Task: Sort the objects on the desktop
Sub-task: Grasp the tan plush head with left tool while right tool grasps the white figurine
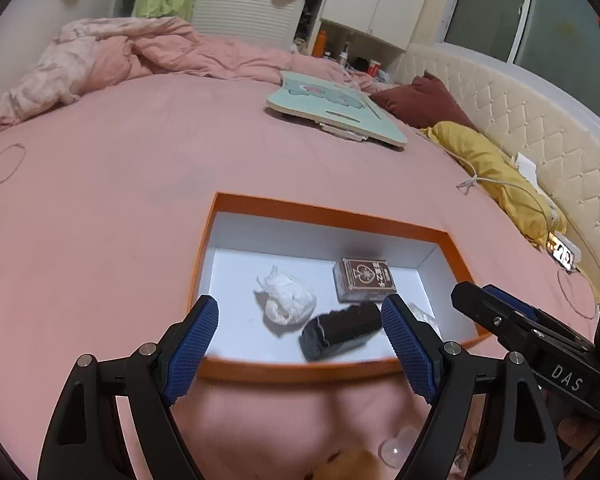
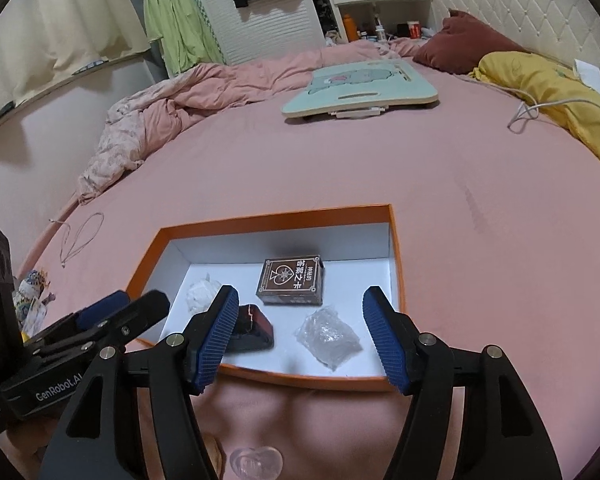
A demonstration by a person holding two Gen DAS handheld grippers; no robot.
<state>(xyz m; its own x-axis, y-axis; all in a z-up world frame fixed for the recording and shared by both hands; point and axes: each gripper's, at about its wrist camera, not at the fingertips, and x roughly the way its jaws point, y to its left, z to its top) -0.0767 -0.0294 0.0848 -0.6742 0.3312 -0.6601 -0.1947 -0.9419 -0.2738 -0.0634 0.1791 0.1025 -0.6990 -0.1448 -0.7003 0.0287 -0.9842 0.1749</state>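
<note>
Room: bedroom, a bed (image 1: 120, 184) under a pink sheet; the fisheye lens bends all edges and dark vignette cuts the corners.
Box: orange tray (image 2: 276, 218) with white floor, lying on the bed; its near rim is partly covered by the fingers in both views.
Card box: brown, printed (image 2: 291, 286), lying toward the far wall of the tray; small print too fine to read.
Tissue: crumpled white wad (image 1: 287, 296) on the tray floor; in the right wrist view mostly hidden behind a finger.
Black block: dark, with a pale line and a reddish side (image 1: 342, 332), blurred in the left wrist view; what it is cannot be told.
Clear bag: crinkled plastic packet (image 2: 327, 336) by the near rim; in the left wrist view almost wholly hidden behind a finger.
Left gripper: (image 1: 300, 350) fingers spread wide, empty, above the tray's near rim.
Right gripper: (image 2: 296, 336) fingers spread wide, empty, the clear bag lying below between them, not touched.
Bottom edge: a clear heart-shaped thing (image 2: 256, 460) on the sheet, half cut off; beside it something tan, unclear.
Far side: mint lap board (image 2: 360, 92), dark red pillow (image 2: 464, 44), yellow cloth (image 2: 548, 92).
</note>
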